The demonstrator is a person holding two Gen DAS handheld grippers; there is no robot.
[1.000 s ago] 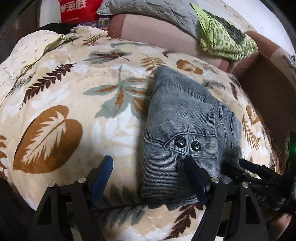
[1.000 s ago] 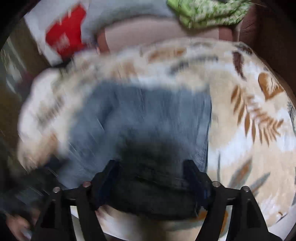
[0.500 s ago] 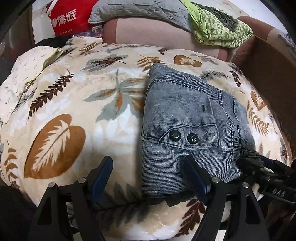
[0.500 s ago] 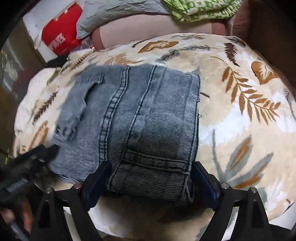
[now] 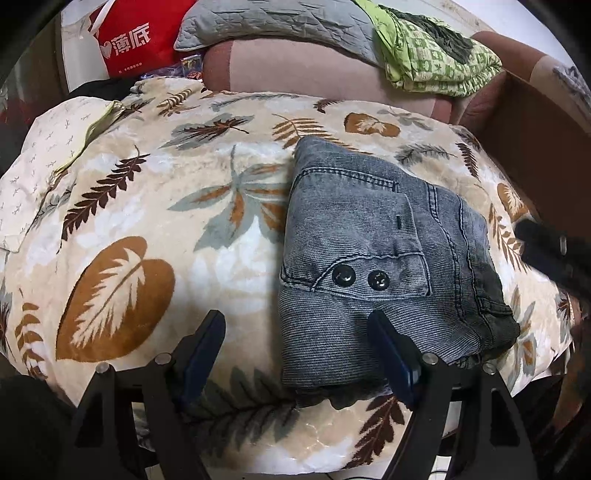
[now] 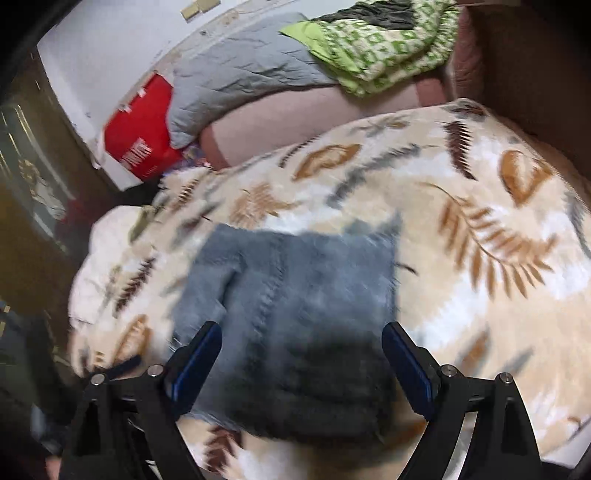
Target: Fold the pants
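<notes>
Grey denim pants point(image 5: 373, 258) lie folded into a compact rectangle on a leaf-patterned blanket point(image 5: 147, 206), a flap pocket with two black snaps on top. My left gripper point(image 5: 297, 352) is open and empty, above the blanket at the pants' near left corner. My right gripper point(image 6: 301, 362) is open and empty, raised above the near edge of the pants point(image 6: 295, 314); that view is motion-blurred. The right gripper's dark body point(image 5: 550, 254) shows at the right edge of the left wrist view.
A red and white bag point(image 5: 133, 40), a grey quilted pillow point(image 5: 280, 22) and a green patterned cloth point(image 5: 432, 55) lie at the back on a pink cushion point(image 5: 314, 70). A brown box wall point(image 5: 535, 147) stands at the right. A white cloth point(image 5: 40, 162) lies at the left.
Both grippers have pulled back from the folded pants. The right gripper lifted up and away from the pants' edge; its view tilted and blurred.
</notes>
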